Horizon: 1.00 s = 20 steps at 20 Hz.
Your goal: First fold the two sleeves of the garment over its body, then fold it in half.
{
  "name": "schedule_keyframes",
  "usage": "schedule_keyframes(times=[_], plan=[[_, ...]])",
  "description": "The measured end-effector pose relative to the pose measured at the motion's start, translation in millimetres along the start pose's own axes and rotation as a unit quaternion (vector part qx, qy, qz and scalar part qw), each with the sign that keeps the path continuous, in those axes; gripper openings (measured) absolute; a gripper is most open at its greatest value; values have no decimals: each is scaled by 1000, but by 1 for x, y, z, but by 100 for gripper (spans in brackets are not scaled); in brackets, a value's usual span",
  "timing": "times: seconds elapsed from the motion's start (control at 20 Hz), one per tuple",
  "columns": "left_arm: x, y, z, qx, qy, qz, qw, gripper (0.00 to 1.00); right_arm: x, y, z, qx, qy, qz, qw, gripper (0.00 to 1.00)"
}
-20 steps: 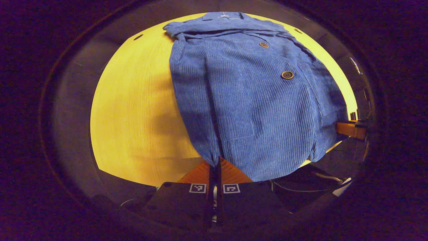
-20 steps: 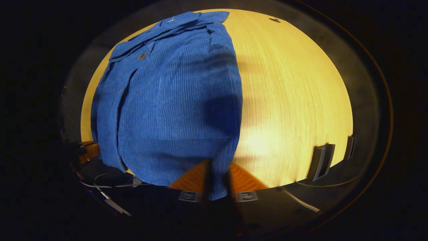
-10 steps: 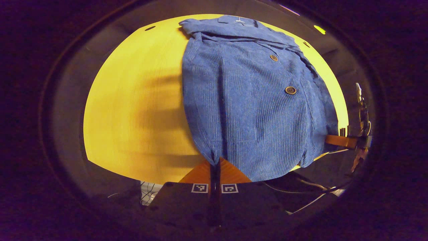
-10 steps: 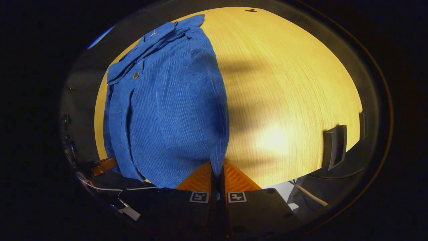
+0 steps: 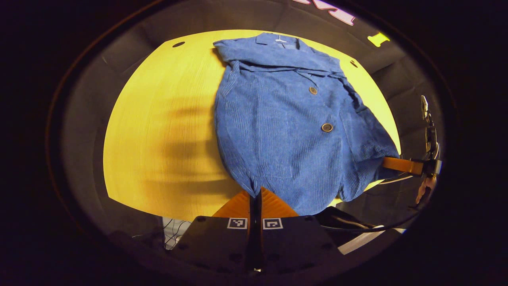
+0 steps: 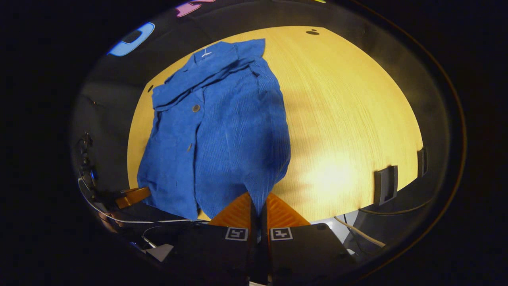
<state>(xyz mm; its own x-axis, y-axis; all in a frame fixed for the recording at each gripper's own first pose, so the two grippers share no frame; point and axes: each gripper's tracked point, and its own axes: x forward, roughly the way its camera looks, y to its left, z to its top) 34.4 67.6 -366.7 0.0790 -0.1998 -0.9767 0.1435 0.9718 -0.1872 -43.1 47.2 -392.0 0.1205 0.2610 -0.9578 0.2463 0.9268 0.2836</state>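
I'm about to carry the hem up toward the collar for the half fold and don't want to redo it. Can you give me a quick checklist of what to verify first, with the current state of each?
1. Left hand-held gripper shut on a hem corner of the blue garment: ok.
2. Right hand-held gripper shut on the other hem corner: ok.
3. Both sleeves folded over the body: cannot tell; no sleeve sticks out to either side, but the layers are hard to separate.
4. Collar lying on the wooden table, away from the edge: ok.
5. Hem taut and level between the grippers: not ok; it sags between the two grips.
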Motion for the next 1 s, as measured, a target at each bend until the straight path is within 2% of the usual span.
schedule_keyframes(times=[0.3, 0.5, 0.65, 0.9, 1.0], plan=[[-19, 20, 46, 12, -41, -1, 999, 0, -11, 13, 41, -10, -40, -6, 999, 6], [-31, 18, 80, 15, -62, -13, 998, 0, -16, 31, 74, -36, -60, -9, 998, 6], [-33, 17, 110, 18, -71, -5, 997, 0, -15, 47, 101, -44, -69, -1, 997, 6], [-35, 20, 158, -13, -75, 4, 997, 0, -10, 57, 156, -59, -74, 17, 995, 6], [-36, 29, 183, -28, -83, 23, 996, 0, -2, 51, 190, -73, -78, 11, 994, 7]])
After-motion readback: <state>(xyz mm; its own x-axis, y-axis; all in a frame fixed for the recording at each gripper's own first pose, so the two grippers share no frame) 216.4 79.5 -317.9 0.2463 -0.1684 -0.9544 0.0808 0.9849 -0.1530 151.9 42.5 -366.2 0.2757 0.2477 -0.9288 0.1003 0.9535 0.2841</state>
